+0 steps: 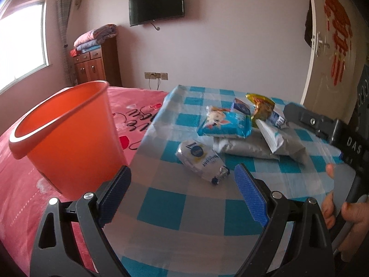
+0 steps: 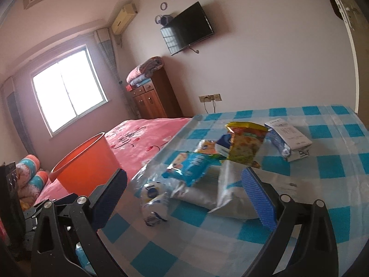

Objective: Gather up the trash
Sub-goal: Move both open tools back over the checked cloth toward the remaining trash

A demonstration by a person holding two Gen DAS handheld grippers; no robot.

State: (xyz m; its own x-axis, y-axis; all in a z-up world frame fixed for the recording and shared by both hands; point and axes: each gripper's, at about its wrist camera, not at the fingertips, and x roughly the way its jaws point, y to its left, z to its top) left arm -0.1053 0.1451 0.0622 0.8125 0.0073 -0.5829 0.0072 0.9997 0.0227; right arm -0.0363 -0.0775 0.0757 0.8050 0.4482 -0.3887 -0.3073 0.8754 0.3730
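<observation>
Bedroom with pink walls, window, wall TV (image 1: 156,4) and wooden cabinet (image 2: 154,97) at the back. Pink bed (image 1: 20,161) carries an orange bucket (image 1: 66,133), upright, just beside the left edge of the table. Table under a blue-and-white checked cloth (image 1: 180,207) holds the trash, bunched toward its far left part: grey foil bag (image 1: 244,149) flat at the bottom, blue cartoon snack bag (image 1: 224,124) lying on it, white-and-grey pouch (image 1: 275,138) leaning on the right, yellow wrapper (image 1: 259,105) behind. White packet (image 2: 290,142) lies apart near the far right edge. Small white-and-blue wrapper (image 1: 203,162) sits nearest, toward the left edge. Left gripper (image 1: 183,180) spread wide, nothing between its fingers, above the cloth before that wrapper. Right gripper (image 2: 184,191) also spread, empty, the foil bag seen between its fingers, contact unclear.
</observation>
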